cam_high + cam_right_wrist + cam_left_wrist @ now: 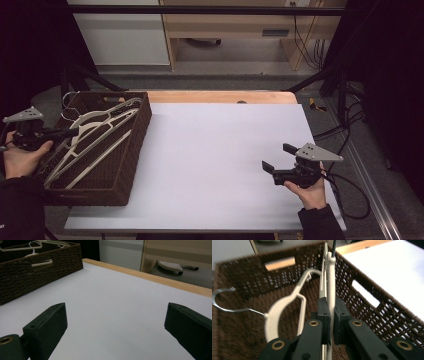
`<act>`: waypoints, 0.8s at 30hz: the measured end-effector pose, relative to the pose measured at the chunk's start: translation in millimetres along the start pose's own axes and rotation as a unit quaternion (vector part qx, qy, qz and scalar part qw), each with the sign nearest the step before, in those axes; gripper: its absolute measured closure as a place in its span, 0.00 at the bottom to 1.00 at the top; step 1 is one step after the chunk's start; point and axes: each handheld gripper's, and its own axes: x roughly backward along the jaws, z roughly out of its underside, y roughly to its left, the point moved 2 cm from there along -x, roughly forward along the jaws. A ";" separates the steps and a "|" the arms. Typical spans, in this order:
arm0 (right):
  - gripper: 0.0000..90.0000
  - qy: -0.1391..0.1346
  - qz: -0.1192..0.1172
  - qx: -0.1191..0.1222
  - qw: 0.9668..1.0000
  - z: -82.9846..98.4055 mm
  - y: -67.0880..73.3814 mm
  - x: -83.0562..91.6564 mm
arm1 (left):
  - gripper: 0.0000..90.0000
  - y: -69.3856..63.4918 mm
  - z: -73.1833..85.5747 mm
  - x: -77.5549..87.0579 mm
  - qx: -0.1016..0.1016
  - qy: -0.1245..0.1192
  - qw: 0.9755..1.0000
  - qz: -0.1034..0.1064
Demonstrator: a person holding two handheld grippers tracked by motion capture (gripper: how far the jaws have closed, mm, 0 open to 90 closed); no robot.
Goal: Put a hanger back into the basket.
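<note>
A dark brown woven basket (pixel 134 150) stands at the table's left and holds several white plastic hangers (pixel 95 135). My left gripper (pixel 74 132) reaches into it from the left, held in a hand. In the left gripper view its jaws (pixel 331 305) are shut on the thin bar of one white hanger (pixel 331 280), which runs straight away toward the basket's far wall (pixel 374 305). Another white hanger (pixel 284 307) with a metal hook lies to the left inside the basket. My right gripper (pixel 276 157) hovers low over the white tabletop at the right, open, with nothing between its jaws (pixel 116 322).
The white table surface (pixel 112 295) has a wooden strip (pixel 220 96) along its far edge. Cables trail off the right side (pixel 345 190). Beyond the table stands a pale cabinet (pixel 125 35) and a wooden desk frame (pixel 240 25). The basket (pixel 37 277) lies far left of my right gripper.
</note>
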 end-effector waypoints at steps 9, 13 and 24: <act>0.06 -0.001 0.001 0.001 1.000 -0.3 0.3 0.0 | 0.91 -1.3 24.5 -17.3 0.058 0.018 0.998 -0.003; 0.06 0.000 -0.001 -0.002 1.000 -0.8 0.1 -1.7 | 0.90 -3.0 23.2 -17.4 0.068 0.021 0.997 -0.017; 0.06 -0.001 0.000 -0.001 1.000 -1.7 -0.1 -2.9 | 0.91 2.3 18.7 -17.7 0.084 0.038 0.996 -0.009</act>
